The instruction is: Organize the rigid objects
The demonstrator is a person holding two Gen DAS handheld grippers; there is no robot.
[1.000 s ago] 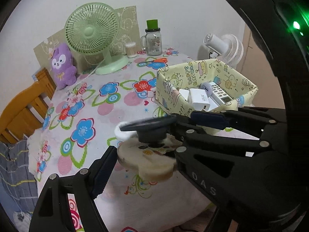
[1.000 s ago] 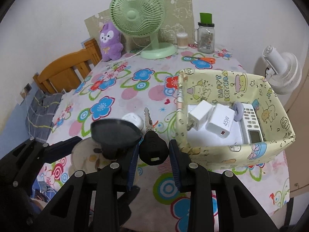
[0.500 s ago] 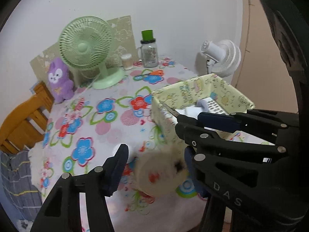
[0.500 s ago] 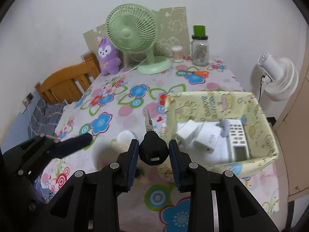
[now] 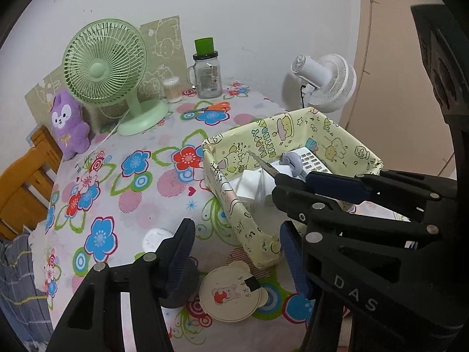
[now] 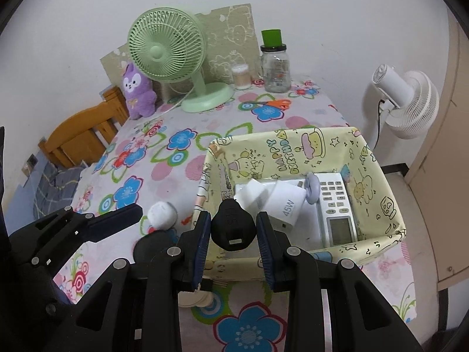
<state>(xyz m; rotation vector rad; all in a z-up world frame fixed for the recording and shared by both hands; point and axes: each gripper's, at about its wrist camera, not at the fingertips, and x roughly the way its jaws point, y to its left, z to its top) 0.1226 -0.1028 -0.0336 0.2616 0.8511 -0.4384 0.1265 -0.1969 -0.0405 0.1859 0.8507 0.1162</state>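
item: key [image 6: 233, 224], black head clamped between our right gripper [image 6: 234, 228] pads, blade ahead over the yellow box [image 6: 381, 173] rim. risk: a tilted release drops it outside. left gripper [image 5: 234, 252] apart, holding nothing (bear-shaped lid [image 5: 231, 292] on the cloth between its fingers).

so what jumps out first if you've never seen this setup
The right gripper pinches a black-headed key, its blade over the near left corner of the yellow cartoon-print box. Chargers and a remote lie inside. A green fan stands at the table's far edge.
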